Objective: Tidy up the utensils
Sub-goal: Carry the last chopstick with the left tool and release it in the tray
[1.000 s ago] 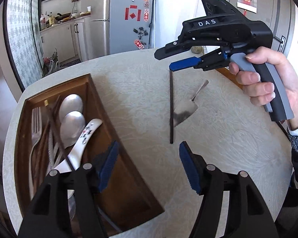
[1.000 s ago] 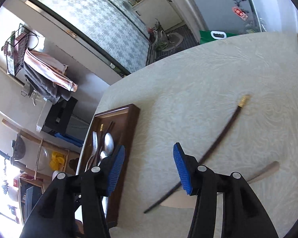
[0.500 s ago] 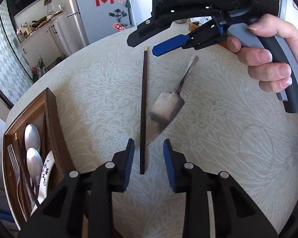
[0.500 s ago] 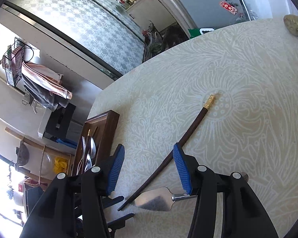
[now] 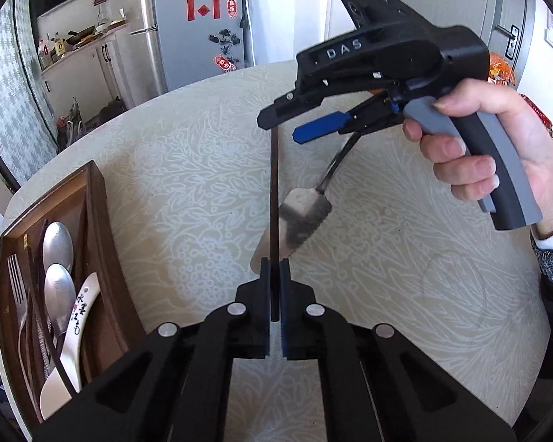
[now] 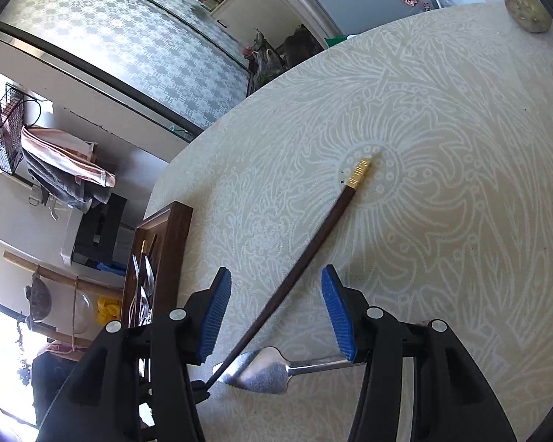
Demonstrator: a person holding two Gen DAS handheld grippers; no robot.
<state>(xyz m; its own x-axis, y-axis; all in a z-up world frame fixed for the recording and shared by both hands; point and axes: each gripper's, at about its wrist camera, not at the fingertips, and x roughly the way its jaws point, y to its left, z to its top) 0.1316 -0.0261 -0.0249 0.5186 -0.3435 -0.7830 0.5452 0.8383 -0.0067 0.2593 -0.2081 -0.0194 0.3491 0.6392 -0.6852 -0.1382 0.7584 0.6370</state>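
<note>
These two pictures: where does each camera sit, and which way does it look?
Left wrist view: on the left tool, looking down its fingers at the table; pads shut on the dark chopstick; the person's right hand shows too.
Right wrist view: on the right tool, facing the table from the opposite side; fingers open, holding nothing.
Both share: chopstick, metal cake server, wooden tray of cutlery.

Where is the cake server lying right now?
The cake server lies on the table just right of the dark chopstick in the left wrist view, its blade tip under the chopstick, its handle under the right tongs.
</note>
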